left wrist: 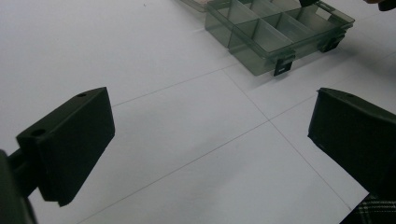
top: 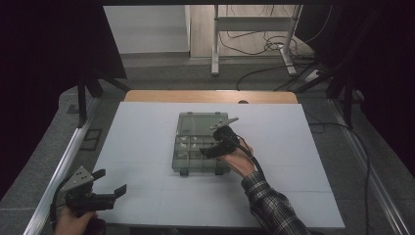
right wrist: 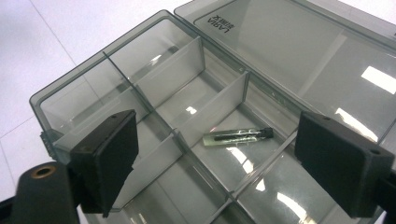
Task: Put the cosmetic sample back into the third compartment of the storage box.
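Note:
A smoky clear compartment box (top: 174, 157) lies in the middle of the white board with its lid (top: 200, 120) folded back on the far side. My right gripper (top: 206, 151) hovers over the box's right half, with a person's hand on it. In the right gripper view the right gripper (right wrist: 219, 158) is open and nothing is between its pads. Below it a small glass vial (right wrist: 237, 136) with a dark cap lies flat in one compartment of the box (right wrist: 70, 84), apart from both pads. My left gripper (top: 111, 182) rests open near the front left corner. The left gripper (left wrist: 210, 135) faces the box (left wrist: 261, 53) across bare board.
The white board (top: 142, 137) covers a wooden table (top: 210, 96). A metal rail (top: 63, 161) runs along the left side. Desk legs and loose cables (top: 254, 44) lie on the floor beyond. A plaid sleeve (top: 271, 205) comes in from the bottom right.

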The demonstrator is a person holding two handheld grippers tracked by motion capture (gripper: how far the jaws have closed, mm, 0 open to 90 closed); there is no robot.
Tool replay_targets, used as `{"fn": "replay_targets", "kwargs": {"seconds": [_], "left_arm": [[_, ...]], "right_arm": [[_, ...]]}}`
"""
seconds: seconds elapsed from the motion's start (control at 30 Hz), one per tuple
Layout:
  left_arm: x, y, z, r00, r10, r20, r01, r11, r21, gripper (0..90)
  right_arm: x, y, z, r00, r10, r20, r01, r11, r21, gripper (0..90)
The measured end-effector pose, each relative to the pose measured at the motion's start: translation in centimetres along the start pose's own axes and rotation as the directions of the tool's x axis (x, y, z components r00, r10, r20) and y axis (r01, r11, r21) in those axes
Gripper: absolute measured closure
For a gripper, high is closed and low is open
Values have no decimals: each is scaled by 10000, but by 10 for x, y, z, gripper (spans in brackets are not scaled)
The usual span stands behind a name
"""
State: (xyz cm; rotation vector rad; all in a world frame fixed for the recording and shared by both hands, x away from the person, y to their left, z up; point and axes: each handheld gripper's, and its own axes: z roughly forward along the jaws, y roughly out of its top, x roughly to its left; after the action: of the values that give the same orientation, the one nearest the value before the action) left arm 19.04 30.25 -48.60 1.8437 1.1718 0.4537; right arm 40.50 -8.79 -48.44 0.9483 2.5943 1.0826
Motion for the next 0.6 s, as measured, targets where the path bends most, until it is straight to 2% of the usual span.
{"fn": "replay_targets", "kwargs": {"seconds": [0.3, 0.6], "left_arm": [[0, 0, 0, 10000, 25, 13, -25, 10000, -2, 8], [-1, 0, 0, 10000, 63, 37, -63, 10000, 1, 9]], "right_arm": [[5, -3, -2, 9999, -87, -118, 89, 9999, 142, 59], [7, -6, -6, 9998, -66, -175, 70, 9997, 217, 39]]}}
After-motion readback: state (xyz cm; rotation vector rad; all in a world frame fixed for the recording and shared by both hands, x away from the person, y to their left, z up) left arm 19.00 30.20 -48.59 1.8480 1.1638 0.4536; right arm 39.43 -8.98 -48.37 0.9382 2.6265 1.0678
